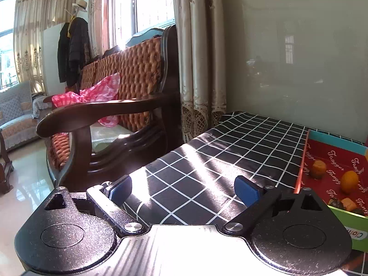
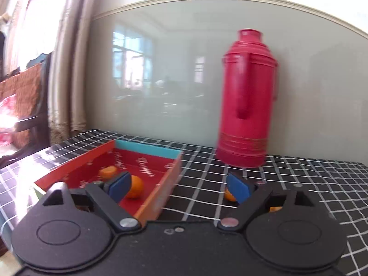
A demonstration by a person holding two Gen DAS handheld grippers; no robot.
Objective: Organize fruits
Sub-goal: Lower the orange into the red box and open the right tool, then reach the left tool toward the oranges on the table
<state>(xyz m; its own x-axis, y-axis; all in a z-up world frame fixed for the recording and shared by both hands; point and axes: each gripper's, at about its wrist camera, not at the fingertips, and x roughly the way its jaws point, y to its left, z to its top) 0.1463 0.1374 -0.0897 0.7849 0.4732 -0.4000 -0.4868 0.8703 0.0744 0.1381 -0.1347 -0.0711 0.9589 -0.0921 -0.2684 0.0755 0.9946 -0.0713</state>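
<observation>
A shallow red cardboard box with a teal far wall lies on the black checked tablecloth. Inside it are an orange and a smaller orange fruit. In the left wrist view the box holds an orange, a brownish fruit and a small orange piece. Another orange lies on the cloth outside the box, partly hidden behind my right fingertip. My right gripper is open and empty above the box's right wall. My left gripper is open and empty over the cloth, left of the box.
A tall red thermos stands on the table at the back right, against a glass wall panel. A dark wooden armchair with a pink cloth stands off the table's left end, by curtains.
</observation>
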